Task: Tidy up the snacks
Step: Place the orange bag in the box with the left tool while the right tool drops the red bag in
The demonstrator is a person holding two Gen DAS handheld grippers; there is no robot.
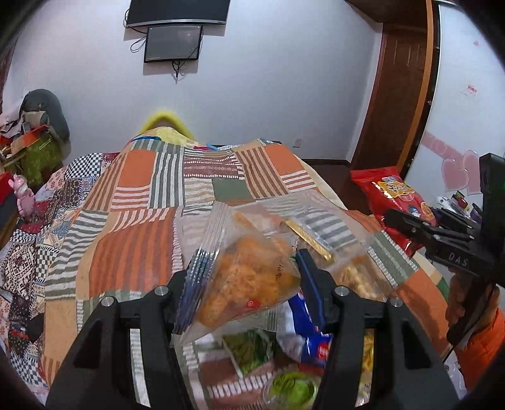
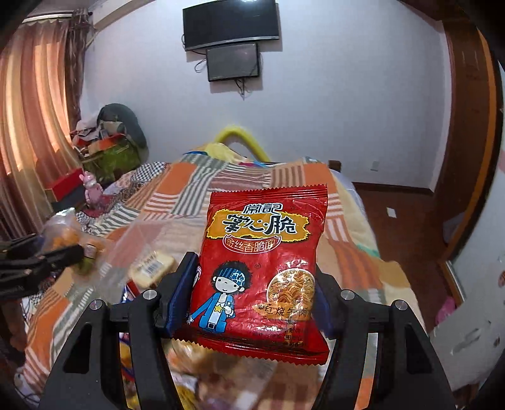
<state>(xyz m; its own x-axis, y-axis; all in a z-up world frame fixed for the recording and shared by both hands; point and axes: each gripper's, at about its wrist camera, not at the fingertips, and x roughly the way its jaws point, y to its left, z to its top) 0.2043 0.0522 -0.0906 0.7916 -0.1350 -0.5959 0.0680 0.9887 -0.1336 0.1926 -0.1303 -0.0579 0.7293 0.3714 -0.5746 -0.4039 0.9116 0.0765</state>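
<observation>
Snacks are held up in both grippers above a bed with a patchwork quilt [image 1: 132, 195] of orange, green and striped squares. The left gripper [image 1: 246, 277] is closed on a clear packet of orange fried snacks [image 1: 246, 284]; the packet is tilted and sits between the two blue pads, lifted off the quilt. Under and near this gripper lies a pile of other snacks: a blue wrapper [image 1: 311, 334], a green packet [image 1: 249, 347] and a small cup with green content [image 1: 292, 389], all a little blurred. Just behind, a clear zip bag [image 1: 315, 217] rests on the quilt with a long golden bar [image 1: 307, 241] inside, it seems.

The right gripper [image 2: 252, 293] grips a red packet of crispy noodles [image 2: 262, 258] by its lower part; the packet stands upright, with a cartoon boy and yellow lettering on the front. In the left wrist view the same red packet shows at the far right.

On the far wall hang a dark television [image 2: 232, 23] and a smaller screen [image 2: 233, 61]. A pink toy [image 2: 91, 192] stands at the left of the bed, near striped curtains [image 2: 34, 110].
</observation>
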